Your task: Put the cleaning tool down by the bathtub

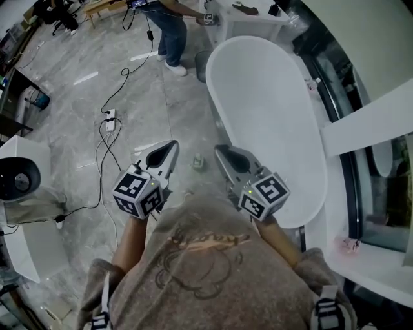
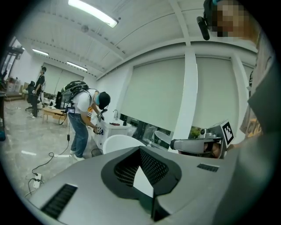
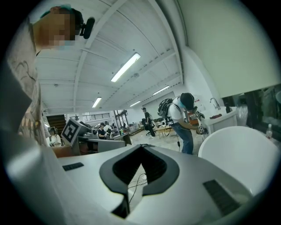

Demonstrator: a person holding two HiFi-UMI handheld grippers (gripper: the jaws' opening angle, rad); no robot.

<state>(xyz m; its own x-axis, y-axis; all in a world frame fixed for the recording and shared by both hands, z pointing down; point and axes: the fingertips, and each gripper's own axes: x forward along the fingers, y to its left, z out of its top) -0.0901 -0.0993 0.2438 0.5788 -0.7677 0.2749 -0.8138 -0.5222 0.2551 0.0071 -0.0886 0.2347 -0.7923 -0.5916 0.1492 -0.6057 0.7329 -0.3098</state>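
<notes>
The white oval bathtub [image 1: 271, 122] fills the right of the head view and also shows as a white rim [image 2: 115, 143] in the left gripper view and at the right [image 3: 239, 154] of the right gripper view. A small pale object [image 1: 199, 161], too small to identify, lies on the marble floor beside the tub's near left side. My left gripper [image 1: 171, 147] and right gripper [image 1: 219, 150] are held side by side in front of my chest, above the floor on either side of that object. Both are shut, left gripper [image 2: 140, 149] and right gripper [image 3: 141, 147], with nothing between their jaws.
Another person [image 1: 169, 26] bends over a white counter [image 1: 248, 19] beyond the tub's far end. Black cables and a power strip [image 1: 110, 120] trail over the floor at the left. A white round fixture [image 1: 19, 177] stands at the far left. A window ledge [image 1: 368, 122] runs behind the tub.
</notes>
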